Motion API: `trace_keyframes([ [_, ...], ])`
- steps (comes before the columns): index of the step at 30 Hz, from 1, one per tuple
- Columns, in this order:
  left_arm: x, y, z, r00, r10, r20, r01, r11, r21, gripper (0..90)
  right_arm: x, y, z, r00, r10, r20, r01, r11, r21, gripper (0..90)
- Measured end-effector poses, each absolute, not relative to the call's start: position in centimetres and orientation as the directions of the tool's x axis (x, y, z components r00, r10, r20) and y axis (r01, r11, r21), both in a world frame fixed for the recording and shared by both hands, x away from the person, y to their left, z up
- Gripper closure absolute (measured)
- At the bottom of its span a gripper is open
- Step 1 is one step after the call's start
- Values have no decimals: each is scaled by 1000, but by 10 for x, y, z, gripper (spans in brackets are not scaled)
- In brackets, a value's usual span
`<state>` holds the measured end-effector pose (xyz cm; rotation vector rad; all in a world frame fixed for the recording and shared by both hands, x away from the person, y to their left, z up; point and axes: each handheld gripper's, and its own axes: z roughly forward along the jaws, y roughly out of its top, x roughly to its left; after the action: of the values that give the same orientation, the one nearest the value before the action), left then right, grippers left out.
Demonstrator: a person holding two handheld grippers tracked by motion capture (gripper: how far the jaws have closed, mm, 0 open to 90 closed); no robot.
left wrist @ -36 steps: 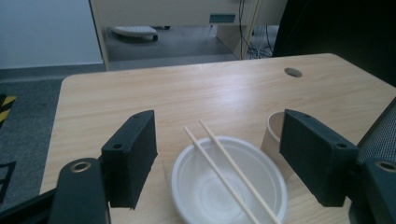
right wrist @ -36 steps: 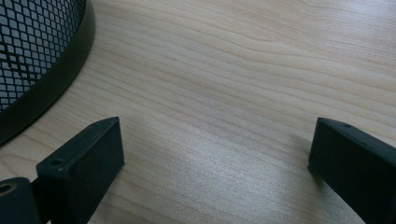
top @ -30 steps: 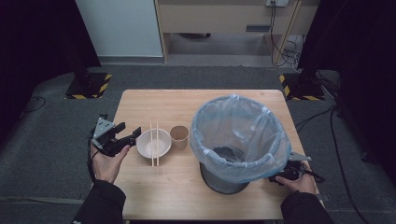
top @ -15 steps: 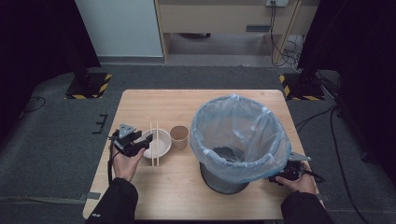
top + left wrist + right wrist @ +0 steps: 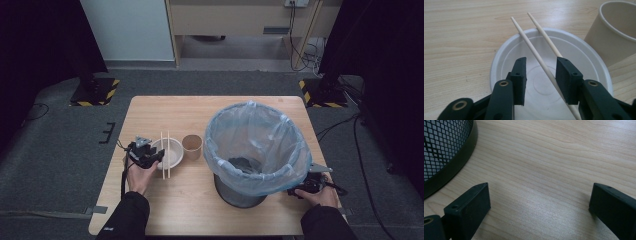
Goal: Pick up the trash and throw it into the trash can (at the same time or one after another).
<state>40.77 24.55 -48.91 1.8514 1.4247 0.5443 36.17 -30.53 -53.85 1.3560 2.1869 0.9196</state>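
The left gripper has its jaws apart, straddling 1 of the 2 chopsticks that lie across the white bowl. That stick passes between the jaws, close to the right one; neither jaw visibly presses on it. The second stick runs just outside the right jaw. Both sticks bridge the bowl rim, side by side.

In the high view the left gripper sits at the bowl's left rim, with the sticks beside it. 1 s ago it was held off the table's left edge, well apart from the bowl; it has since travelled right and come down over the rim. The approach appears complete, and closing on a stick is the likely next step.

A paper cup stands just right of the bowl. Further right stands the lined bin, the probable destination.

The right gripper rests on the table with jaws wide apart, holding nothing, its place by the bin's base unchanged.
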Motion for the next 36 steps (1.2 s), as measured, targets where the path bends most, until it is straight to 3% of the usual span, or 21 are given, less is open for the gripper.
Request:
trace_keyframes([
  [18,411,247,-493,288,950,-117,683,-119,721,847,362,-305,-539,-447,895,2,626,310,715,37],
  [28,409,249,-486,290,950,-113,664,-115,739,854,362,-305,-539,-447,894,2,626,311,715,37],
  [36,400,255,-462,301,945,-127,589,-79,805,853,362,-305,-539,-447,894,2,626,311,715,37],
])
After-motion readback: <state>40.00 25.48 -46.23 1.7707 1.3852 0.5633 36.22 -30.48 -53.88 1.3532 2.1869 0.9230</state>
